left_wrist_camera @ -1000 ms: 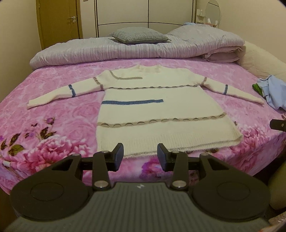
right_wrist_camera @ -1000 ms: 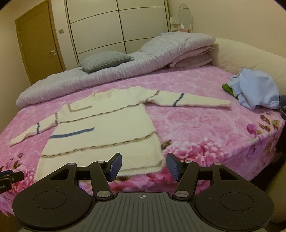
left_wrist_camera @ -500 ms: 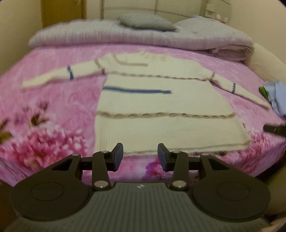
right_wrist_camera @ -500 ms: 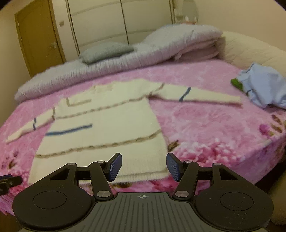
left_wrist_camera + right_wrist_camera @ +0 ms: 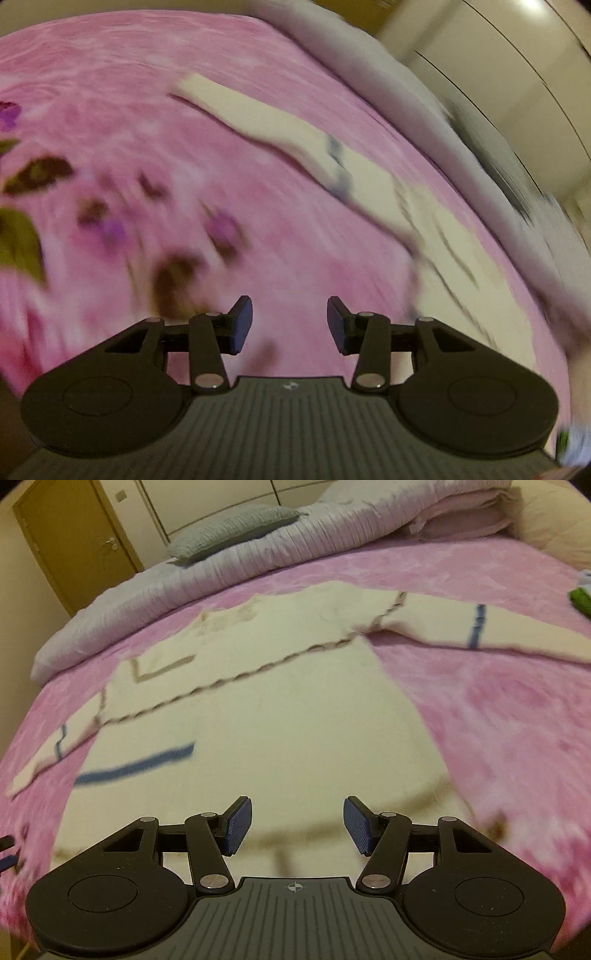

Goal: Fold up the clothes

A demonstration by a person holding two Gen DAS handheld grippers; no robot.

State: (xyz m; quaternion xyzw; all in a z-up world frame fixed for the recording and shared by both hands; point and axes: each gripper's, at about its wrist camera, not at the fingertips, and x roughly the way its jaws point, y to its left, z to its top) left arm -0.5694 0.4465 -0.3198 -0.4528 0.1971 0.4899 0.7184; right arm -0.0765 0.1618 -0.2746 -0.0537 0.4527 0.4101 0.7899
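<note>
A cream knit sweater (image 5: 258,709) with blue and tan stripes lies flat on the pink floral bedspread (image 5: 498,701), sleeves spread out. My right gripper (image 5: 297,825) is open and empty, low over the sweater's lower body. In the blurred left wrist view my left gripper (image 5: 290,325) is open and empty over bare bedspread (image 5: 110,129). The sweater's left sleeve (image 5: 280,129) stretches ahead of it, up and to the right.
A grey quilt (image 5: 184,587) and a grey pillow (image 5: 236,528) lie along the head of the bed. Folded bedding (image 5: 443,509) is stacked at the back right. A green item (image 5: 581,600) sits at the right edge. A brown door (image 5: 74,542) stands at the back left.
Both grippers moved forward over the bed. The left one swung left toward the sweater's left sleeve and tilted. The right one came in over the sweater's hem. Both stayed open.
</note>
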